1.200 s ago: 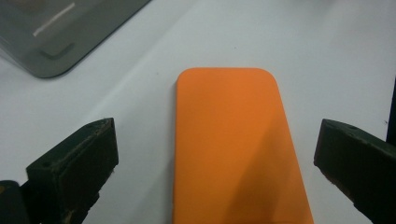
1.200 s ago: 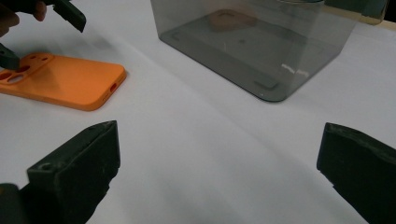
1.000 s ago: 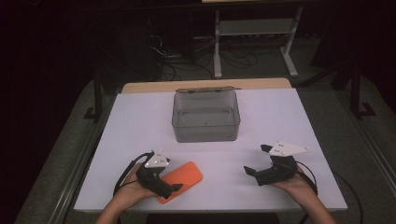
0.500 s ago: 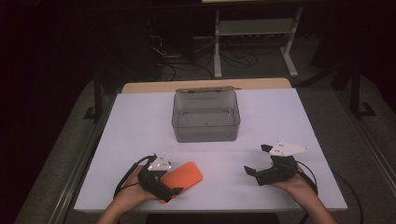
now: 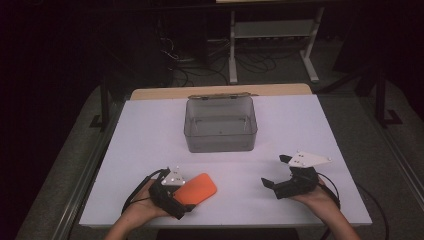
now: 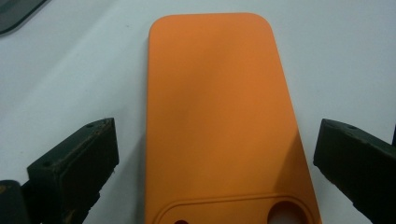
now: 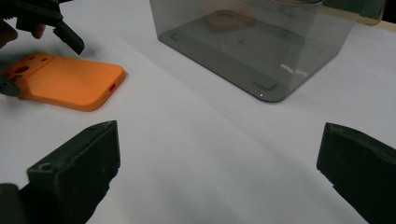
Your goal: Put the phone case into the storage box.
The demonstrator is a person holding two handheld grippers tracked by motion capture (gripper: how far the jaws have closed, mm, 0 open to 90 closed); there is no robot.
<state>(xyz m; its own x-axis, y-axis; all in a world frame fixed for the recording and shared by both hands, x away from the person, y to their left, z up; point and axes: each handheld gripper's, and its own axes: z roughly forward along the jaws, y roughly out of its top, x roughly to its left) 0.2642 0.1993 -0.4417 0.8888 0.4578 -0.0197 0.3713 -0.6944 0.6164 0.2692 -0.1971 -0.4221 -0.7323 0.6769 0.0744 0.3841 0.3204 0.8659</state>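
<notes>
Jaws of left gripper (image 6: 215, 154) straddle, seemingly untouched, phone case (image 6: 224, 116).

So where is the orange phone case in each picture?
High view: the orange phone case lies near the table's front edge, at the left gripper.
Left gripper view: it lies flat between the two open jaws.
Right gripper view: upper left.
Shared landmark: the clear grey box, upper middle in the right gripper view.
</notes>
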